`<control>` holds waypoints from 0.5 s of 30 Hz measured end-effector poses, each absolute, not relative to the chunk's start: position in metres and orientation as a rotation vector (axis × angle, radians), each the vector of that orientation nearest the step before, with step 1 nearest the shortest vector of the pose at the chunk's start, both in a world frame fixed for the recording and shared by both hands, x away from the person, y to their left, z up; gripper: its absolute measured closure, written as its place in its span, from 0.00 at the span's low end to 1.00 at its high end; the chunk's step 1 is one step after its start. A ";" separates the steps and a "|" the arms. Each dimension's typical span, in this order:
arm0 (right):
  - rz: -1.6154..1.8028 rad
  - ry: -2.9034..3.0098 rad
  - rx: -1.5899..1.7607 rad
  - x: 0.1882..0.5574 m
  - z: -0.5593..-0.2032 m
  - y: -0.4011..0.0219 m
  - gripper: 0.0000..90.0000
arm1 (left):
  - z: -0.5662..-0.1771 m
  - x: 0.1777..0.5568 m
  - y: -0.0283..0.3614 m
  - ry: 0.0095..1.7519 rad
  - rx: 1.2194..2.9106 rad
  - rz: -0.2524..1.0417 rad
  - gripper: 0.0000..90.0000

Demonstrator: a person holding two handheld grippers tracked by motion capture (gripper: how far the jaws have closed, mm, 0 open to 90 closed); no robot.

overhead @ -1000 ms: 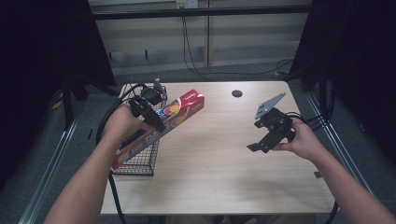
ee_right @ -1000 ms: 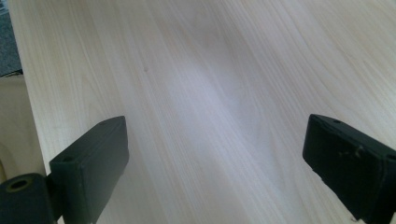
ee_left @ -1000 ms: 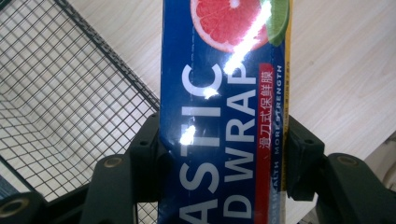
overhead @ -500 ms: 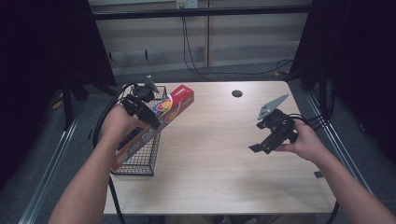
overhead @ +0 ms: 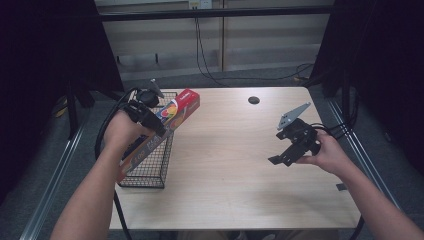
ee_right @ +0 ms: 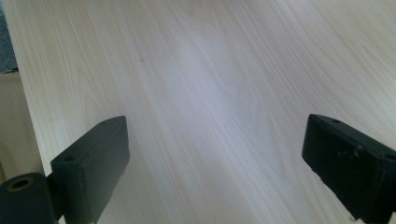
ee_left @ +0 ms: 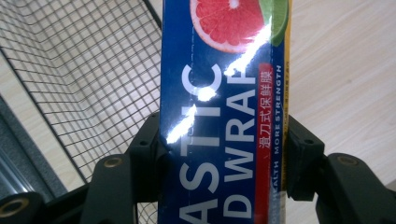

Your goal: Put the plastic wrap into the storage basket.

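Two tools: the right tool (overhead: 292, 150) hangs open and idle above the worktop (overhead: 235, 165). Farther off, the left tool (overhead: 145, 117) grips a plastic wrap box (ee_left: 224, 112), tilted over the wire basket (overhead: 150, 165); I'd lower its near end inside first.

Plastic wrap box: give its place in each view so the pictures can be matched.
High view: plastic wrap box lies tilted over the wire basket, at the left, clamped by the left gripper.
Left gripper view: box runs up the centre between the jaws.
Right gripper view: not in it.
Shared landmark: the basket.
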State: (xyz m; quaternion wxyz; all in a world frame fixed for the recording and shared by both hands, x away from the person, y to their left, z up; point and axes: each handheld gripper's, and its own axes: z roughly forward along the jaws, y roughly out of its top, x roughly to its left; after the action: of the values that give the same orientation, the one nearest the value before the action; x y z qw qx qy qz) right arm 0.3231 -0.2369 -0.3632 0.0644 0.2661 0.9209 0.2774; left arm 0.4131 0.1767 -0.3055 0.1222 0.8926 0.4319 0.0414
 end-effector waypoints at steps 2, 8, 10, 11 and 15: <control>0.832 2.783 0.808 0.323 -0.363 -0.237 0.09 | -0.305 0.414 0.180 1.272 2.605 0.121 0.49; 0.836 2.776 0.798 0.323 -0.364 -0.236 0.09 | -0.308 0.414 0.191 1.358 2.568 0.141 0.49; 0.838 2.776 0.800 0.323 -0.363 -0.236 0.09 | -0.309 0.415 0.193 1.376 2.551 0.139 0.49; 0.838 2.776 0.800 0.323 -0.363 -0.236 0.09 | -0.309 0.416 0.195 1.391 2.536 0.136 0.49; 0.837 2.773 0.791 0.322 -0.363 -0.236 0.09 | -0.312 0.417 0.200 1.438 2.504 0.146 0.49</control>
State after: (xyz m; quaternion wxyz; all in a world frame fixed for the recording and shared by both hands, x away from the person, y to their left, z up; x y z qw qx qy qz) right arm 0.3223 -0.2361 -0.3632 0.0696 0.2629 0.9213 0.2780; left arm 0.4165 0.1999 -0.3118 0.1248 0.8592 0.4936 0.0500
